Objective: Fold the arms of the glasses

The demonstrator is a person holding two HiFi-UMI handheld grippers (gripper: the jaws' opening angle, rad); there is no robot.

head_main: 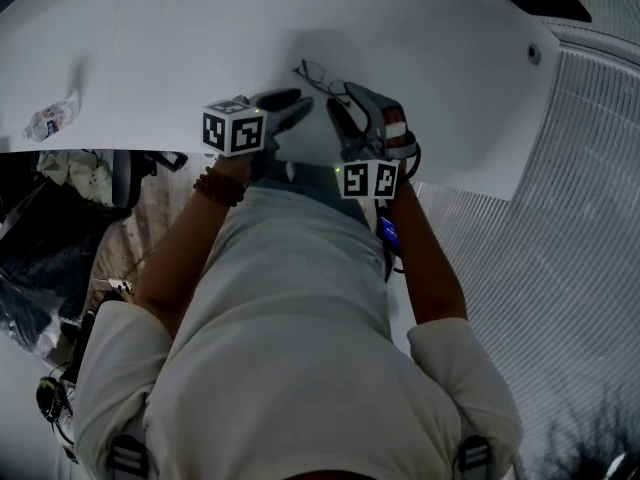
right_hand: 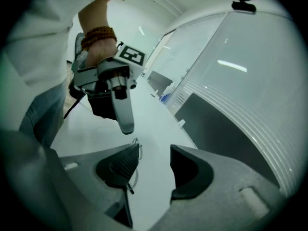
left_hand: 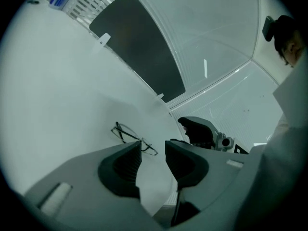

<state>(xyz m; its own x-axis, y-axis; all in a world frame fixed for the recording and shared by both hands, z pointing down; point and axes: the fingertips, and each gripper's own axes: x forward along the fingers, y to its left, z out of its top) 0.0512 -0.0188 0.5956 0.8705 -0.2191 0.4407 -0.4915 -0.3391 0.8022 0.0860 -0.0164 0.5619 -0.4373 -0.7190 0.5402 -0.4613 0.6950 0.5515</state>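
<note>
A pair of thin dark wire-framed glasses [head_main: 322, 76] lies on the white table [head_main: 180, 48], just beyond both grippers. In the left gripper view the glasses [left_hand: 131, 137] rest flat on the table ahead of my left gripper [left_hand: 153, 148], apart from it. Its jaws stand open with only table between them. In the right gripper view the glasses [right_hand: 136, 144] are mostly hidden behind the left-hand jaw of my right gripper [right_hand: 155, 150], which is wide open and empty. In the head view the left gripper [head_main: 298, 106] and right gripper [head_main: 350, 100] point at the glasses from either side.
A crumpled clear wrapper [head_main: 50, 118] lies near the table's left edge. The table's rounded edge runs close behind the grippers, with ribbed flooring [head_main: 560, 198] to the right. A dark panel [left_hand: 139, 47] lies beyond the table's far edge.
</note>
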